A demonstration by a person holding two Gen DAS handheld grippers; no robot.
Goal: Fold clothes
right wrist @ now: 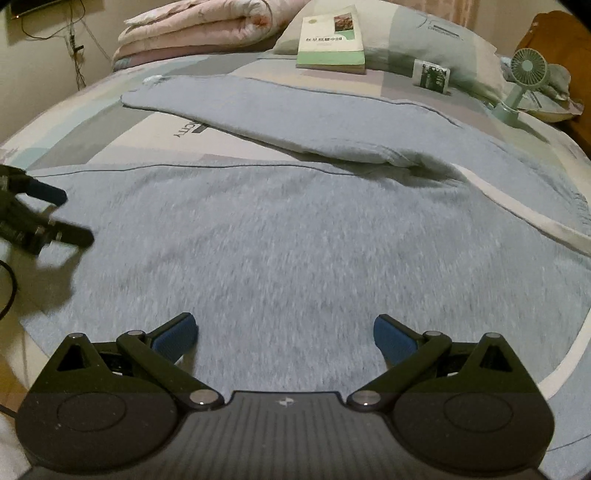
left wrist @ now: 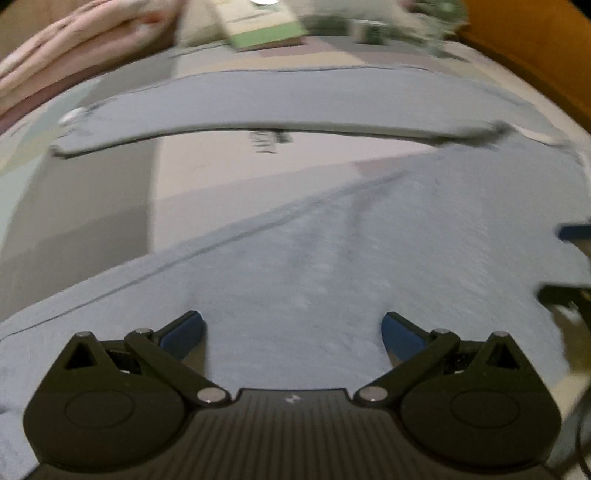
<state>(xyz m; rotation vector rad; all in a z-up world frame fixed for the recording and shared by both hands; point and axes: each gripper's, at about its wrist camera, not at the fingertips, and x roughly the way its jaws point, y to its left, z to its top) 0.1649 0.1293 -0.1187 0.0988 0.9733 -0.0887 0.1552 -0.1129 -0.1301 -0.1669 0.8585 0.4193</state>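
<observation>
A pair of grey-blue trousers (right wrist: 295, 229) is shown spread flat on a bed (right wrist: 66, 122), with both grippers poised above the near leg. The near leg lies directly under and ahead of both sets of jaws, its long axis running crosswise to the line of the fingers. The far leg (right wrist: 280, 110) lies beyond it and splays away, so that a wedge of bedsheet is left bare between the two; the legs meet at the crotch, to the right in both views, where a pale waistband strip (right wrist: 517, 206) is seen. The right gripper (right wrist: 284, 334) is held with its jaws spread wide and nothing between them, the cloth lying just below the blue pads (right wrist: 173, 334). The left gripper (left wrist: 291, 332) is likewise released and empty; in the right wrist view it appears at the left edge, over the cuff end of the near leg. The right gripper is judged the nearer to the waist, the left the nearer to the cuff. The coming move is judged to turn on this: the near edge must be taken at both ends and carried away from the grippers, over onto the far leg. Beyond the trousers a book (right wrist: 330, 40), a folded quilt (right wrist: 199, 33) and a small fan (right wrist: 524, 81) are seen. The left wrist view is blurred.
</observation>
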